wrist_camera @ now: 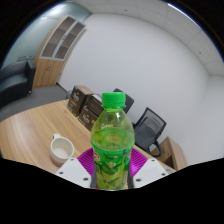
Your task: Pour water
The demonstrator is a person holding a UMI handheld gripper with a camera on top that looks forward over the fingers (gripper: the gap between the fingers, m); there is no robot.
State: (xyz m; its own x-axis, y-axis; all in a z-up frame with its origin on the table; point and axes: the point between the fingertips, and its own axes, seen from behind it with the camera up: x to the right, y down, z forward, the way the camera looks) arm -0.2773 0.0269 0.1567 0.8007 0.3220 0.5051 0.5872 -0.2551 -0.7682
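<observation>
Upright between the gripper (111, 172), a green plastic bottle with a green cap (112, 140) is clenched by both purple pads. Left of the bottle, a white ceramic cup (62, 149) sits on the wooden table (30, 135); black office chairs (148, 130) stand behind it.

1. The bottle (111, 140) stood between the fingers of the gripper (111, 172), held at its lower part.
2. A cup (62, 149) sat on the table (30, 130) — left of the bottle.
3. Chairs (149, 128) stood behind — beyond the table's far edge.
</observation>
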